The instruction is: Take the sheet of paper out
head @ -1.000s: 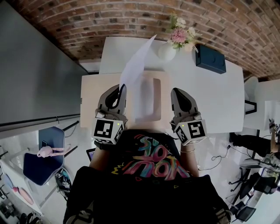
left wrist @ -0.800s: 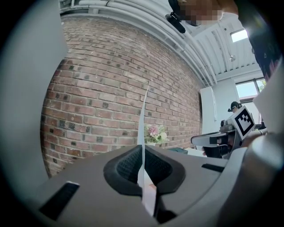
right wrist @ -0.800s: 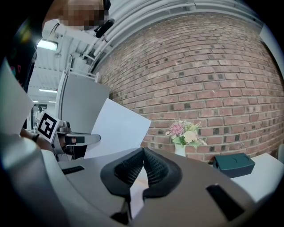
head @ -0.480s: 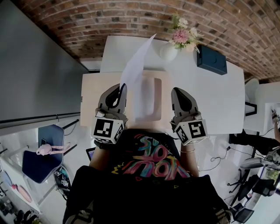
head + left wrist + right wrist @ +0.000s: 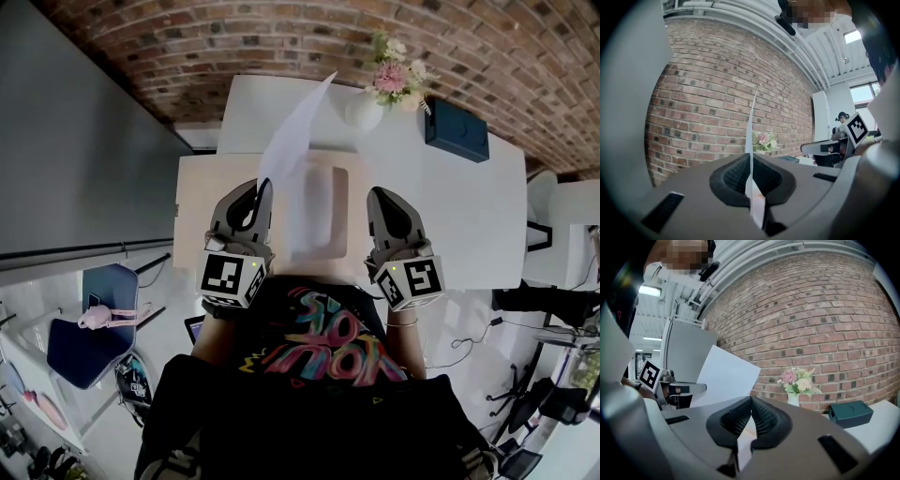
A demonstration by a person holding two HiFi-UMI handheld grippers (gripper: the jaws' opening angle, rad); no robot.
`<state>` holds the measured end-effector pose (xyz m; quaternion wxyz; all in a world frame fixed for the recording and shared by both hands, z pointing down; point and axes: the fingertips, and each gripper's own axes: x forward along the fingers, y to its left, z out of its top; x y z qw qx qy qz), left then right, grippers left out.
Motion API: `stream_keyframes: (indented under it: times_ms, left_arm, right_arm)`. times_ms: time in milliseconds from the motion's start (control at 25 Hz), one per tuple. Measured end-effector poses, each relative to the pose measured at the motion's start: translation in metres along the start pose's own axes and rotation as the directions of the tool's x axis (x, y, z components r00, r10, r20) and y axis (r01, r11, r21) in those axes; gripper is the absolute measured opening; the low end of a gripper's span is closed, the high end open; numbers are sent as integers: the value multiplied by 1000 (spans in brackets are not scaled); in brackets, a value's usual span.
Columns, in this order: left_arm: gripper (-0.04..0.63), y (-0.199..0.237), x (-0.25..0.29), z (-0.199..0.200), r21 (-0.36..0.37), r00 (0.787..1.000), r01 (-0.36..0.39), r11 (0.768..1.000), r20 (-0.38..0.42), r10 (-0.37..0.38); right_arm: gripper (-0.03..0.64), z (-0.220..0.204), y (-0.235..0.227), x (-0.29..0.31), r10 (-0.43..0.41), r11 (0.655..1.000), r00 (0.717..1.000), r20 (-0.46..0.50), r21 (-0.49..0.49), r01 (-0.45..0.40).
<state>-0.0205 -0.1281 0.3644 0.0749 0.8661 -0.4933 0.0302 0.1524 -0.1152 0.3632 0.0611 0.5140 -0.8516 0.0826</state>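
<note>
Bright, even light from a ceiling lamp (image 5: 649, 290); fisheye bends the brick wall (image 5: 281, 37), and corners vignette black.

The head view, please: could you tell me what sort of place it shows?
Probably an office or studio workspace: a bare brick wall, white tables, one bearing a vase of flowers, and a blue chair at the side.

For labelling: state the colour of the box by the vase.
Dark teal box; best in right gripper view.
</note>
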Motion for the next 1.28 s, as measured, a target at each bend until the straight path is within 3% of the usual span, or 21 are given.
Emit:
stream_keyframes:
  times_ms: [1280]
  left_arm:
    - [23, 8, 7, -2, -6, 1000, 9, 1000, -12, -9]
  right_arm:
    - [15, 0, 0, 11, 11, 1000, 1000, -8, -12, -11]
